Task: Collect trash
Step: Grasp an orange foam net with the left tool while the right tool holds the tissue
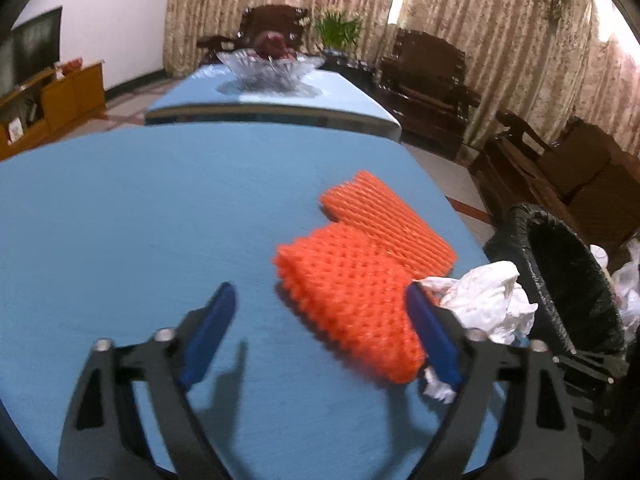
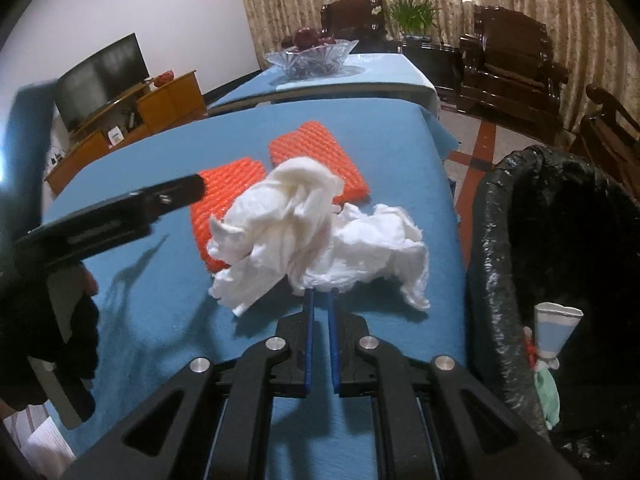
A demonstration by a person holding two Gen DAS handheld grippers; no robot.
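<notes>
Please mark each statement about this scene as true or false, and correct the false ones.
1. The right gripper is shut on the white tissue. True.
2. The left gripper is shut. False: its jaws stand open, with the near orange foam net partly between them.
3. Two orange foam nets lie on the blue table. True; the far net lies beyond the near one.
4. The bin liner is white. False: it is black.
5. The glass bowl stands on the nearer table. False: it stands on the farther table.
</notes>
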